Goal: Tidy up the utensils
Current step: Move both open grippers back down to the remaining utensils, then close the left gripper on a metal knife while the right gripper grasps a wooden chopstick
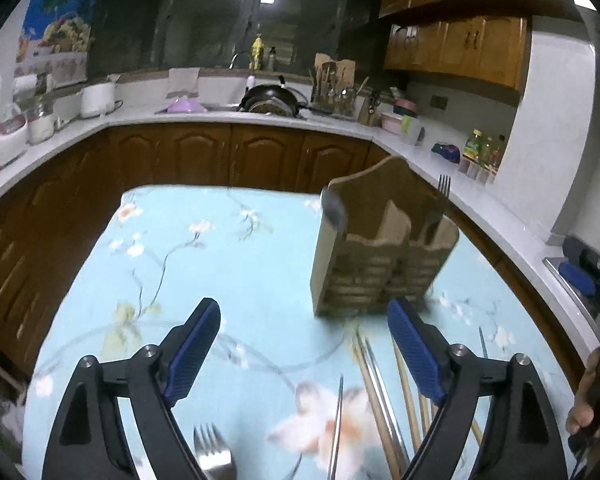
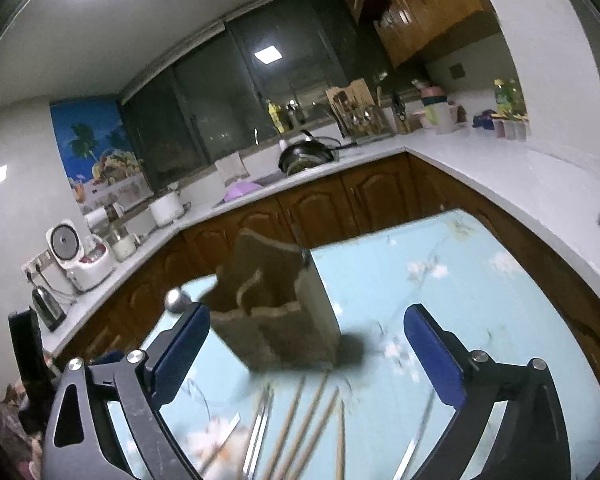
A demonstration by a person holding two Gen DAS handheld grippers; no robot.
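left wrist: left gripper (image 1: 304,344) jaws spread, nothing between them; wooden holder (image 1: 384,248) upright on tablecloth (image 1: 220,264), spoon (image 1: 334,210) and fork (image 1: 440,204) in it; chopsticks (image 1: 380,392) loose in front; second fork (image 1: 214,450) near edge | right wrist: right gripper (image 2: 306,354) jaws spread, empty; holder (image 2: 276,320) ahead, chopsticks (image 2: 300,432) below it

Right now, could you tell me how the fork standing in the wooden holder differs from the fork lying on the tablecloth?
The fork in the wooden holder stands upright, tines up, in the holder's right compartment; the fork on the tablecloth lies flat. The holder fork is stowed, while the tablecloth fork lies loose between the open left gripper's arms. Both look like metal.
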